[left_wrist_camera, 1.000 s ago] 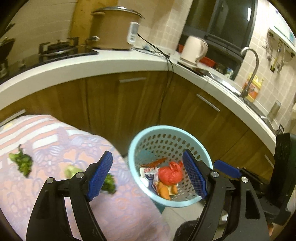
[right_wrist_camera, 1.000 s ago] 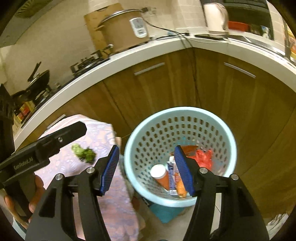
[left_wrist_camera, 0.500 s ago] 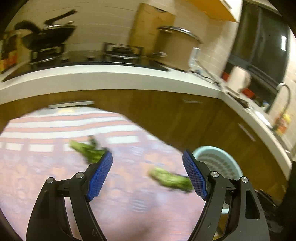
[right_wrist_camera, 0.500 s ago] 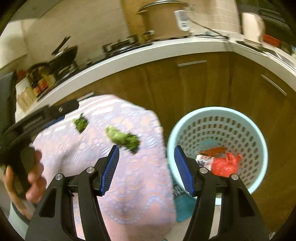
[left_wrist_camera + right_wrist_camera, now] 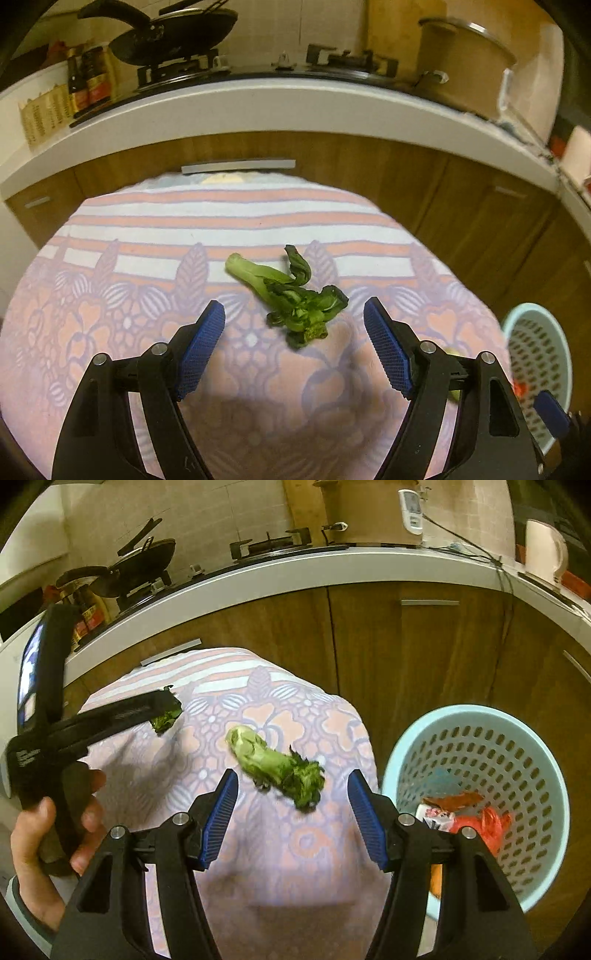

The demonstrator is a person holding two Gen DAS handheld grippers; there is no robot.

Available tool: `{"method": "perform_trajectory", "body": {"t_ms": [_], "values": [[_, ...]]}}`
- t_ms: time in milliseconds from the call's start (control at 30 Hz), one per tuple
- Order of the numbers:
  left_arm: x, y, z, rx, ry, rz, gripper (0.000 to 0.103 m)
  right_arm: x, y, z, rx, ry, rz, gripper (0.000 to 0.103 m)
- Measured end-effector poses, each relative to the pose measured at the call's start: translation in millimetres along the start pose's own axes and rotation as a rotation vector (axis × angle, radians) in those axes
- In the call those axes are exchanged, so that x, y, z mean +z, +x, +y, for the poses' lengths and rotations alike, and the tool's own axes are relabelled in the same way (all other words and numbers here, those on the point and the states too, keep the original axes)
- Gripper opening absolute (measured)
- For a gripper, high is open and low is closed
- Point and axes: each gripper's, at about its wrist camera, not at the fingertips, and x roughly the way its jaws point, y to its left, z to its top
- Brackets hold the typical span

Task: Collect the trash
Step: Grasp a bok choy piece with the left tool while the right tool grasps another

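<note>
2 greens, each lined up with its own gripper

Left gripper (image 5: 294, 347) and right gripper (image 5: 291, 805): jaws wide, empty; vegetable scrap (image 5: 277, 766) lies diagonally just ahead of right, leafy stalk (image 5: 288, 295) ahead of left.

Both grippers swung off the basket (image 5: 476, 716) toward the patterned cloth (image 5: 110, 280). Left gripper (image 5: 294, 349) now frames a leafy green scrap (image 5: 291, 295), basket at far right edge. Right gripper (image 5: 291, 814) frames the second green stalk (image 5: 273, 766), basket to its right. Fingers' spread unchanged.
</note>
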Motion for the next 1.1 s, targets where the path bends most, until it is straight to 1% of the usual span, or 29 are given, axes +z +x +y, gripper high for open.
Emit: {"method": "perform_trajectory", "body": {"t_ms": [67,100,200,300,367,400,433,467,500,533,633,800,833,867,900,1000,1067,1100], "values": [[1.1,8.2,-6.2,0.006,0.0,0.018,0.075,4.1,4.9,-0.4,0.005,-0.017,-0.002,0.058],[0.5,10.4,-7.1,0.008,-0.001,0.024,0.073,5.6,6.6,0.0,0.005,-0.024,-0.001,0.058],[0.6,20.7,-6.5,0.013,-0.02,0.05,0.062,8.6,10.9,1.2,0.011,-0.038,0.002,0.058],[0.0,28.7,-0.1,0.004,-0.049,0.061,0.061,9.9,14.4,1.5,0.015,-0.046,0.001,0.058],[-0.2,29.0,1.4,0.003,-0.049,0.049,0.061,10.6,18.3,1.3,0.017,-0.045,0.007,0.058],[-0.1,30.2,0.3,0.002,-0.049,0.046,0.058,11.0,19.5,1.1,0.017,-0.043,0.009,0.058],[-0.1,29.9,0.5,-0.003,-0.048,0.042,0.051,11.3,21.1,1.3,0.018,-0.043,0.012,0.058],[-0.1,29.0,0.8,-0.002,-0.045,0.038,0.046,11.5,22.5,1.6,0.02,-0.044,0.015,0.058],[0.6,30.3,1.8,0.001,-0.042,0.036,0.038,11.5,23.4,2.0,0.023,-0.049,0.019,0.058],[0.9,30.1,4.3,0.0,-0.044,0.035,0.033,11.6,23.9,2.6,0.025,-0.055,0.021,0.058],[3.4,29.9,13.0,-0.034,-0.062,0.037,0.026,12.2,26.3,6.1,0.032,-0.077,0.03,0.058],[3.3,26.3,17.6,-0.068,-0.059,0.03,0.021,12.3,33.6,13.5,0.051,-0.12,0.058,0.059],[3.2,24.7,19.7,-0.079,-0.061,0.032,0.02,11.9,35.5,16.0,0.051,-0.134,0.065,0.061],[3.3,23.3,22.5,-0.089,-0.064,0.035,0.02,11.7,37.2,17.6,0.05,-0.145,0.07,0.066],[3.7,21.7,25.4,-0.104,-0.066,0.037,0.02,11.4,40.0,20.5,0.044,-0.166,0.077,0.067],[4.1,15.5,34.4,-0.147,-0.056,0.028,0.02,10.0,49.1,24.3,0.009,-0.215,0.093,0.067],[2.6,8.8,40.8,-0.175,-0.039,0.012,0.02,10.1,56.8,22.4,0.004,-0.216,0.118,0.067],[1.8,6.5,42.2,-0.184,-0.031,0.008,0.02,11.2,55.6,21.6,0.01,-0.215,0.108,0.064]]}}
